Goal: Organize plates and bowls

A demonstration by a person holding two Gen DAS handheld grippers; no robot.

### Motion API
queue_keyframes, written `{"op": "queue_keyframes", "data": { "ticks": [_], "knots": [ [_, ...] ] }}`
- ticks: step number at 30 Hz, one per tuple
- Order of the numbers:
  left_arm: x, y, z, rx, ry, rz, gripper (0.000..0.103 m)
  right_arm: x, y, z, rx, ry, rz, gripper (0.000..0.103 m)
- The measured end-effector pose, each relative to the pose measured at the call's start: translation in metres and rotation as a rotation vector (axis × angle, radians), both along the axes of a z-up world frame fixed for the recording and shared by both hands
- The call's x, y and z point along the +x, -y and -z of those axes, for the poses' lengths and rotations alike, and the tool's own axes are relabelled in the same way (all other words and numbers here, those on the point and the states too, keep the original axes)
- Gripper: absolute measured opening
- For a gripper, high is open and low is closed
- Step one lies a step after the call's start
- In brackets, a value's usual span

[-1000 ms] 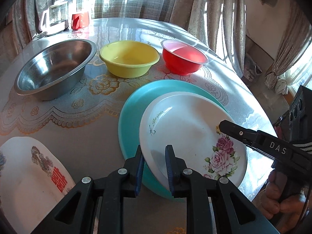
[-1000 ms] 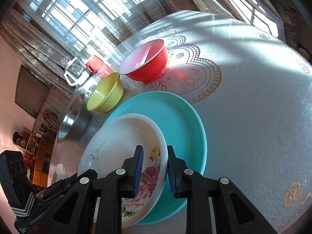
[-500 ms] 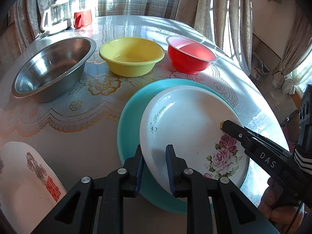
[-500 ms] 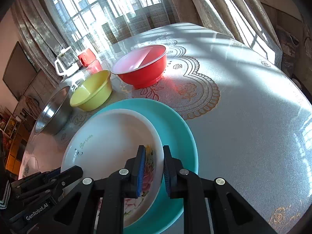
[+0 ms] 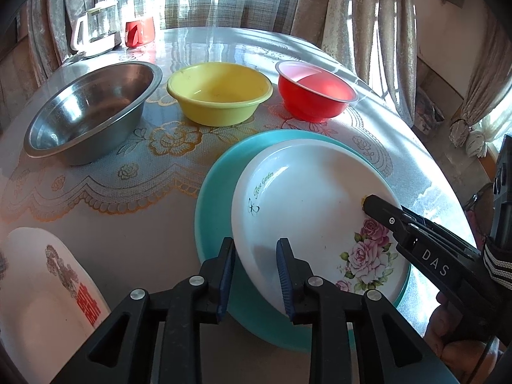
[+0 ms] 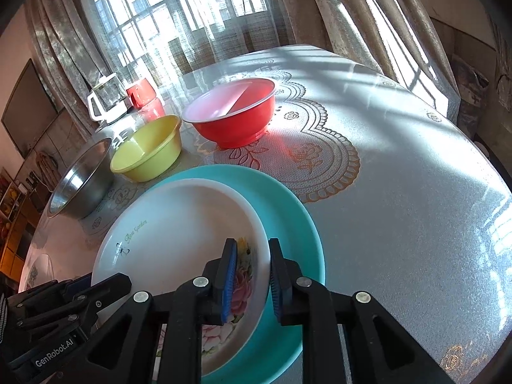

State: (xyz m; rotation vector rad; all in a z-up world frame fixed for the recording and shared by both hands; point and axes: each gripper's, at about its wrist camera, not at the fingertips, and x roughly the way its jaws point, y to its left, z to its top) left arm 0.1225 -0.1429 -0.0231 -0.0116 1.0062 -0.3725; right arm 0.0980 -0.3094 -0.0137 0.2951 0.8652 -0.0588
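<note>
A white plate with pink roses (image 5: 304, 192) lies inside a larger teal plate (image 5: 217, 192) on the table. My left gripper (image 5: 256, 249) straddles the white plate's near rim. Its jaws are opening, with a gap between the pads and the rim. My right gripper (image 6: 252, 249) straddles the rose-painted rim of the white plate (image 6: 179, 224) on the opposite side. Its jaws are opening too, and the rim sits loose between them. Behind the plates stand a steel bowl (image 5: 89, 108), a yellow bowl (image 5: 220, 92) and a red bowl (image 5: 316, 92) in a row.
Another white plate with a red character (image 5: 41, 288) lies at the near left. A glass jug (image 5: 96, 28) and a red cup (image 5: 139, 32) stand at the table's far edge by the curtains. The table's right edge (image 6: 464, 147) drops off beyond the lace mat.
Both grippers' jaws have spread a little wider around the white plate's rim. The right wrist view has rolled more upright. The plates and bowls stay where they were.
</note>
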Motion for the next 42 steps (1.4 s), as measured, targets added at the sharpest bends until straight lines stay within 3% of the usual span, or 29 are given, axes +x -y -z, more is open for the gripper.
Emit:
{"op": "queue_keyframes", "data": {
  "ticks": [6, 11, 27, 42],
  "knots": [
    [-0.009, -0.006, -0.006, -0.002, 0.028, -0.007, 0.032, -0.003, -0.003, -0.001, -0.009, -0.014, 0.001, 0.03],
    [-0.017, -0.008, -0.012, 0.015, 0.058, -0.005, 0.041, -0.007, -0.005, -0.004, -0.021, -0.016, 0.008, 0.032],
    [-0.039, -0.038, -0.035, -0.012, 0.12, -0.034, 0.044, -0.026, -0.023, -0.034, -0.05, 0.069, -0.018, 0.053],
    [-0.044, -0.082, -0.037, -0.038, 0.119, -0.12, 0.046, -0.031, -0.067, -0.041, 0.112, 0.094, -0.228, 0.053]
  ]
}}
